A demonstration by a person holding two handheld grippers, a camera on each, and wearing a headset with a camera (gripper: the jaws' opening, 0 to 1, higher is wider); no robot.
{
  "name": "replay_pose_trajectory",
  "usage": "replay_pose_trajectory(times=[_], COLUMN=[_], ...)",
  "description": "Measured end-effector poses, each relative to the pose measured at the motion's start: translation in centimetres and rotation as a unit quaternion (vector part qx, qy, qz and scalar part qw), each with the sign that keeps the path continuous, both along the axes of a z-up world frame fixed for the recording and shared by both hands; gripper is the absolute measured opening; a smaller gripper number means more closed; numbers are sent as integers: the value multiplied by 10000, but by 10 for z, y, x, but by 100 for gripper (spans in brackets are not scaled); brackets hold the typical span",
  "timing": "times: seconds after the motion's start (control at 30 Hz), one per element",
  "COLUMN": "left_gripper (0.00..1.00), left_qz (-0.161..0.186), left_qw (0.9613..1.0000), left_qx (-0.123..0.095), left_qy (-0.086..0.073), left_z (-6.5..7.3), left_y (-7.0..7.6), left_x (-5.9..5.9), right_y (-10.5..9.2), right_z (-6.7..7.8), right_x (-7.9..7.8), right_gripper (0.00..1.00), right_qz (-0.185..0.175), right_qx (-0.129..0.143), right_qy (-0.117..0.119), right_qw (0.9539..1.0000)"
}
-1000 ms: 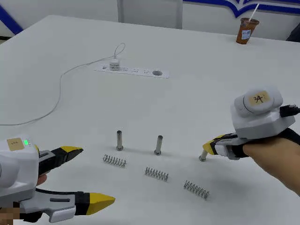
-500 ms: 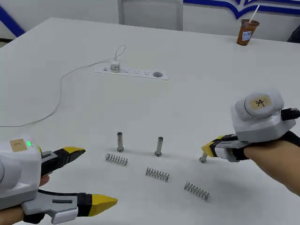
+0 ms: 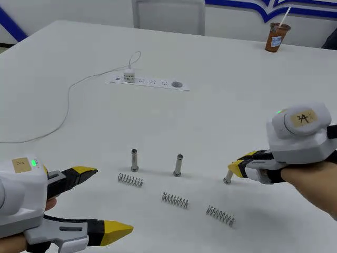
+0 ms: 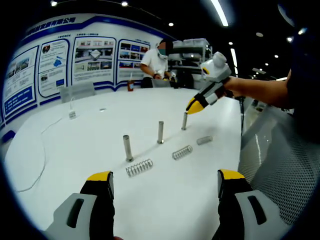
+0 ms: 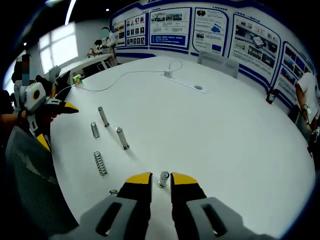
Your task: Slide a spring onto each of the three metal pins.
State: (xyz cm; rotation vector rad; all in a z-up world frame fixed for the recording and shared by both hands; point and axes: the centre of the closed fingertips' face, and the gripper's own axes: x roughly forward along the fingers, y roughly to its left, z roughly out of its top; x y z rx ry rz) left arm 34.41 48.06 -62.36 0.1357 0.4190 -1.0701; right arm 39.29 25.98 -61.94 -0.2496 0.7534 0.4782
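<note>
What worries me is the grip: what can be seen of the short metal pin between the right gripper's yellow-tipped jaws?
The short silvery metal pin is a plain cylinder with a wider foot, standing about upright on the white table and bare of any spring. The right gripper has its yellow-tipped jaws close on either side; whether they touch it cannot be told.

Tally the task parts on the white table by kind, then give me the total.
Upright silver metal pins: 3
Loose coiled wire springs: 3
Total: 6
</note>
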Motion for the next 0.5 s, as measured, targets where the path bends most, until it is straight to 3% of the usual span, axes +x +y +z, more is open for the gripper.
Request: replay_pose_trajectory(times=[0.27, 0.5], left_gripper=[80, 73], left_qz=[-408, -957], left_qw=[9992, 9954], left_qx=[-29, 52], left_qy=[-42, -56], left_z=[6, 3], left_y=[-19, -45], left_x=[-10, -21], right_y=[-4, -11], right_z=[6, 1], right_x=[-9, -19], right_gripper=[16, 17], right_qz=[-102, -189], right_qx=[126, 119], right_qy=[-78, -51], right_qw=[9998, 9997])
